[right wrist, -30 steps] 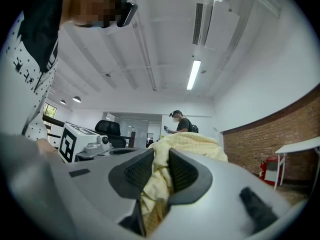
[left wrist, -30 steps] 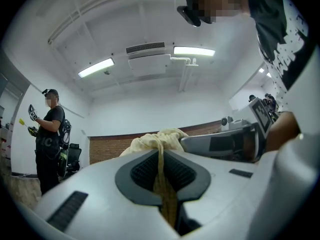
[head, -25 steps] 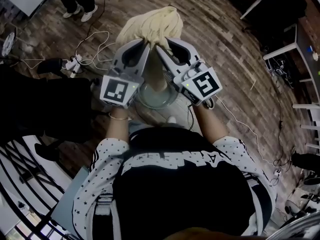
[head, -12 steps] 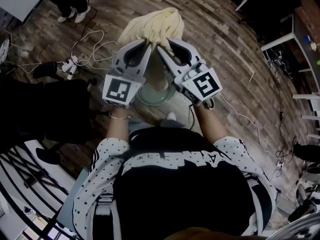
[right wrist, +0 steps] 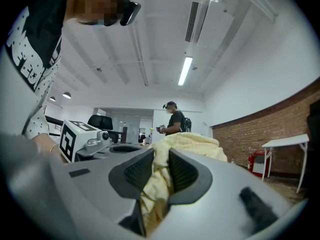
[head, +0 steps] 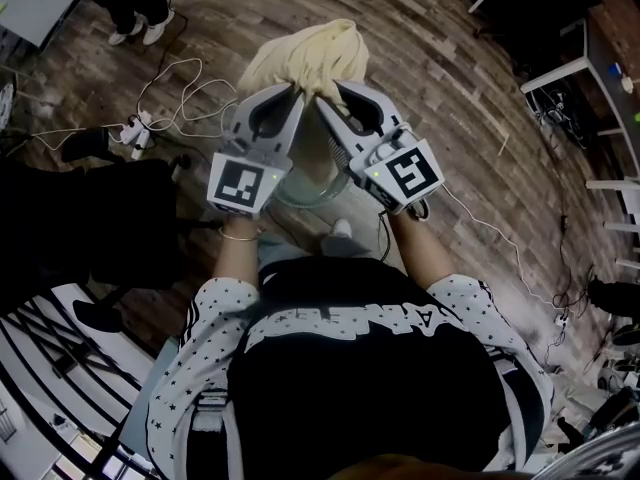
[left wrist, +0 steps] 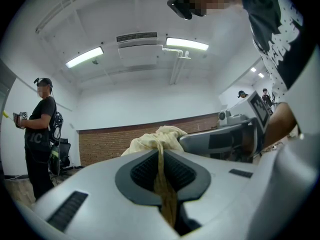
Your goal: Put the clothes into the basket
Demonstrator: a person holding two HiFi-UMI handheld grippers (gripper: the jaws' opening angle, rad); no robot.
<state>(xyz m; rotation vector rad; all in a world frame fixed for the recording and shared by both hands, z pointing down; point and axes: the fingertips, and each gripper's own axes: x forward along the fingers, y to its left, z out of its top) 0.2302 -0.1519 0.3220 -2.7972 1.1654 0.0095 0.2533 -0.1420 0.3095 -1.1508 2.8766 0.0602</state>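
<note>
Garment: a pale yellow cloth [head: 305,58], bunched into a loose bundle, hangs in the air ahead of us. A tail of it drops between our two grippers toward the basket; we cannot tell whether it touches.
Left gripper [head: 287,96]: jaws almost together, pinching a thin fold of the cloth.
Right gripper [head: 333,98]: jaws a little apart, clamped on a thicker wad of the same cloth.
Basket [head: 300,200]: round and pale, on the wooden floor [head: 440,78] directly under the grippers, near our feet, and mostly hidden by them.
Step in hand: we judge this to be lowering the bundle into the basket.
Doing it well: most of the cloth sits beyond the basket, so we should draw it back over the opening first. Then we sink both grippers together and let go only once the bulk is inside.
Edges: the bundle looks wider than the part of the rim we can see, so loose folds may drape over it.
Open room: bare floor ahead and to our right. Cables and a power strip [head: 138,128] lie to the left. A standing person's feet [head: 140,23] and white tables [head: 560,73] are well apart.
</note>
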